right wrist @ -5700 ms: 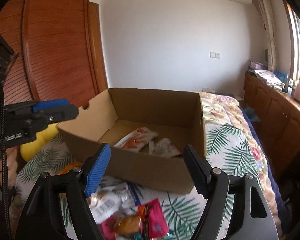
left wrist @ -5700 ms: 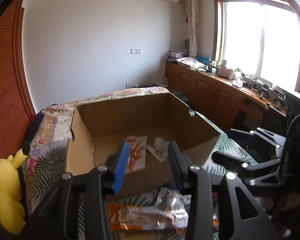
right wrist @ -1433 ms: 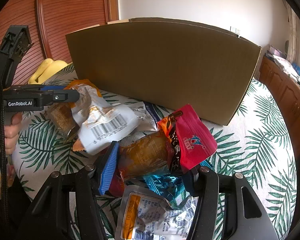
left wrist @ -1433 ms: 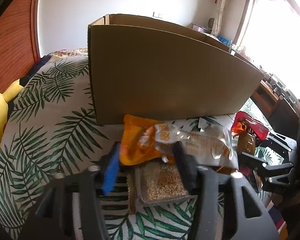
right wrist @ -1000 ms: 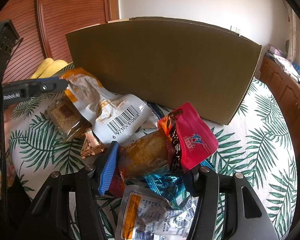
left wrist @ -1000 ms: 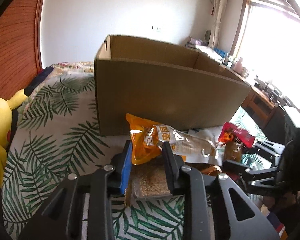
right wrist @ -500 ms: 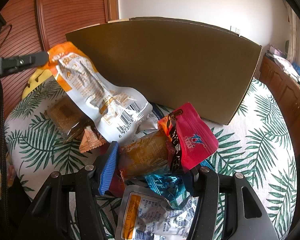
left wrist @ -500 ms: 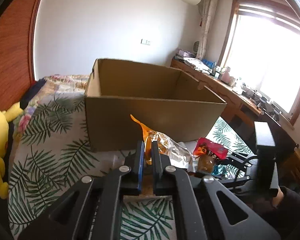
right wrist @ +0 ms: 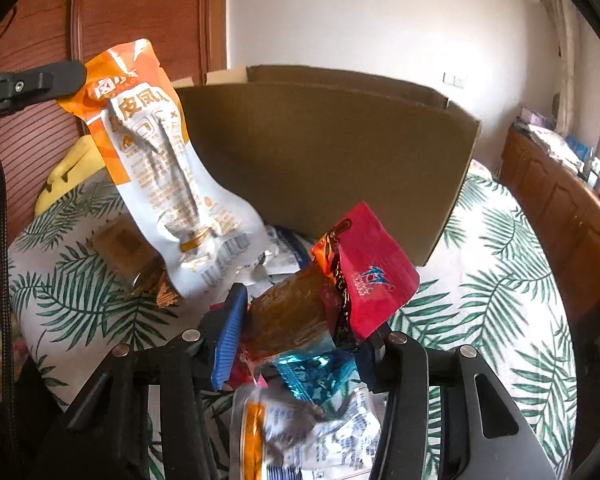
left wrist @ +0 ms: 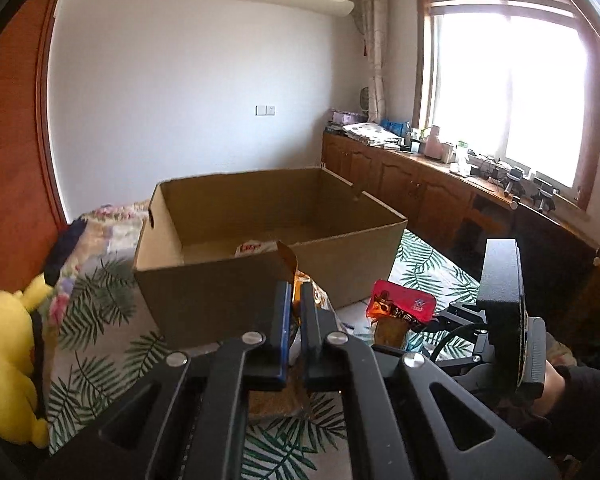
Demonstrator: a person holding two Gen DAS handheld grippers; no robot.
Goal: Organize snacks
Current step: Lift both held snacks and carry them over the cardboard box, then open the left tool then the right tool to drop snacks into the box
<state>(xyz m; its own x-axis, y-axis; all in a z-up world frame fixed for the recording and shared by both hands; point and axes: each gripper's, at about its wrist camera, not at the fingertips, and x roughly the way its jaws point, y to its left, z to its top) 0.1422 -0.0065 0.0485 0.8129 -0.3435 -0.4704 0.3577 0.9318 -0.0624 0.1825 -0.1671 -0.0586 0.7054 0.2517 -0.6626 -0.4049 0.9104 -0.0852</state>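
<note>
My left gripper is shut on the top edge of an orange and white snack packet. The packet hangs in the air before the open cardboard box, and in the left wrist view only its corner shows. One packet lies inside the box. My right gripper sits low over the snack pile on the bed. Its jaws are closing on a red and brown snack packet, with the pads against both of its sides.
Loose packets lie by the box: a clear brown one, a blue foil one and a white and orange one. A yellow plush toy sits at the bed's left. Wooden cabinets line the window wall.
The left gripper shut on the orange and white packet and lifted it off the pile, up to the box's rim. The right jaws narrowed onto the red and brown packet.
</note>
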